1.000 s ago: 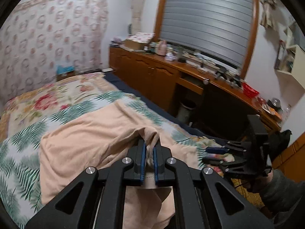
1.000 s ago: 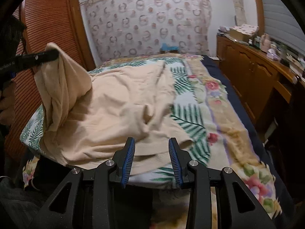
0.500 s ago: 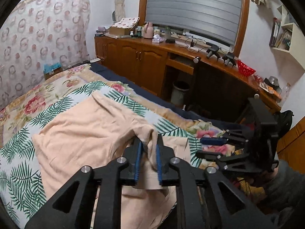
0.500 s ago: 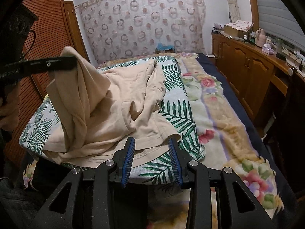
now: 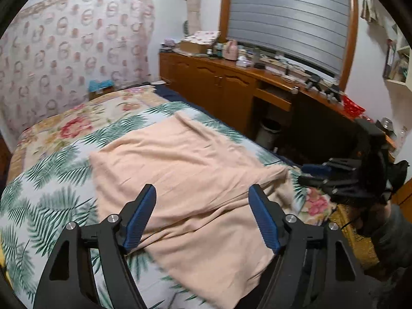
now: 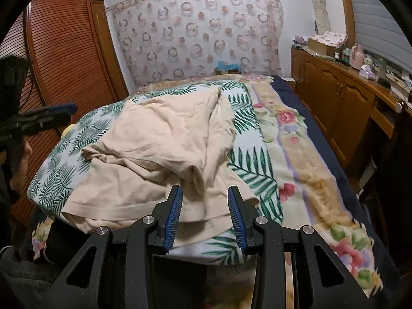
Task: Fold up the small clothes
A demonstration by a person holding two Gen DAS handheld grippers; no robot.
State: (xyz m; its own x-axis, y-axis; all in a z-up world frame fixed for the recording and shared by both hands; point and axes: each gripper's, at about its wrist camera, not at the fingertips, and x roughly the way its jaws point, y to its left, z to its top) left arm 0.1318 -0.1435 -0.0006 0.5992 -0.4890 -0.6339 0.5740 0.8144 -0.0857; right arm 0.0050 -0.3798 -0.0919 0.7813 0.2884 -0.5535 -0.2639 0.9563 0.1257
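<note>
Peach garment (image 5: pixel 195 180) dumped mid-frame on bed (image 5: pixel 51 200), one half flopped over in a rough fold, left tool (image 5: pixel 203 216) spread wide above w/ nothing held, right tool (image 6: pixel 204 211) half-open at lower-center hem, prob lining up next grab.

Home bedroom, bed (image 6: pixel 303 154) with floral blanket, wooden wardrobe (image 6: pixel 64 59), cluttered sideboard (image 5: pixel 231 82)

Left tongs (image 5: pixel 202 216) gape wide, empty; right tongs (image 6: pixel 205 216) stand parted, gripping nothing.
</note>
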